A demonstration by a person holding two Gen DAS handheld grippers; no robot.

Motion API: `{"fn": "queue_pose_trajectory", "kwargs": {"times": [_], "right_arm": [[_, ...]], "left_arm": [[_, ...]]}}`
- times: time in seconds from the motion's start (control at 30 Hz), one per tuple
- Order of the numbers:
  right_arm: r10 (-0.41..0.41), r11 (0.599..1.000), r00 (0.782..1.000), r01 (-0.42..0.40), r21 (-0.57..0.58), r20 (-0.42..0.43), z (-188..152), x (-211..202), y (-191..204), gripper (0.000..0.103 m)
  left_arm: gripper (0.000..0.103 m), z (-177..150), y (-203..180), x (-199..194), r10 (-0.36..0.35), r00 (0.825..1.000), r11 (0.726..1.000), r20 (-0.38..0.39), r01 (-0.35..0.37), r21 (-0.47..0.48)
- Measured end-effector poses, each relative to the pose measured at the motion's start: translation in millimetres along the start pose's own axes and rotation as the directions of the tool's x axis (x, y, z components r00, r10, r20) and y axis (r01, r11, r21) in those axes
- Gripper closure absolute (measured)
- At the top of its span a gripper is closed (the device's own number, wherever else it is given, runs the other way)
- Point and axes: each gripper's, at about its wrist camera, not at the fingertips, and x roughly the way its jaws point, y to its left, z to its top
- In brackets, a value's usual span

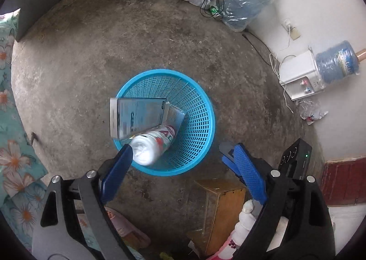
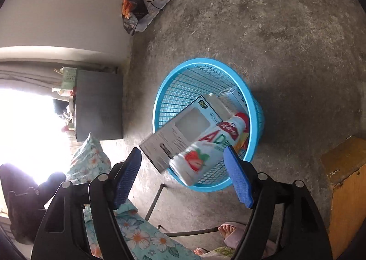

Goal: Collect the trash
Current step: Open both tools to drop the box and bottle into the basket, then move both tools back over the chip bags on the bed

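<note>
Blue basket (image 1: 203,127) is holding a tilted bottle (image 1: 155,145) and box (image 1: 137,118); both claws (image 1: 176,157) (image 2: 183,157) are hovering open, empty; box overhanging the near rim is risking tipping out.

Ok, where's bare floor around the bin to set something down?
Bare concrete floor spreads wide beyond the blue bin, up to the water jug and wall clutter. A narrower strip runs between bin and dispenser. It is crowded near the wooden box, and the bin itself holds a bottle and cartons.
</note>
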Motion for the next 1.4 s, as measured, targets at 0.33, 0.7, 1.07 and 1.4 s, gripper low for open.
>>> {"fn": "queue_pose_trajectory", "kwargs": {"times": [0.33, 0.7, 1.07, 1.4], "right_arm": [[-0.026, 0.987, 0.998, 0.035, -0.156, 0.062, -33, -60, 32, 0.03], [0.04, 0.824, 0.983, 0.07, -0.562, 0.18, -120, -122, 159, 0.015], [0.065, 0.561, 0.994, 0.035, -0.827, 0.086, -230, -134, 243, 0.012], [0.087, 0.421, 0.987, -0.159, -0.893, -0.135, -326, -128, 294, 0.012]], "left_arm": [[0.017, -50, -3, -141, -0.116, 0.954, 0.983, 0.276, 0.07, 0.171], [0.015, -177, 39, -291, -0.084, 0.849, 0.991, 0.522, 0.015, 0.135], [0.015, -326, 149, -382, 0.231, 0.721, 0.966, 0.653, -0.094, -0.239], [0.015, -448, 222, -414, 0.394, 0.716, 0.878, 0.576, -0.108, -0.467]]}}
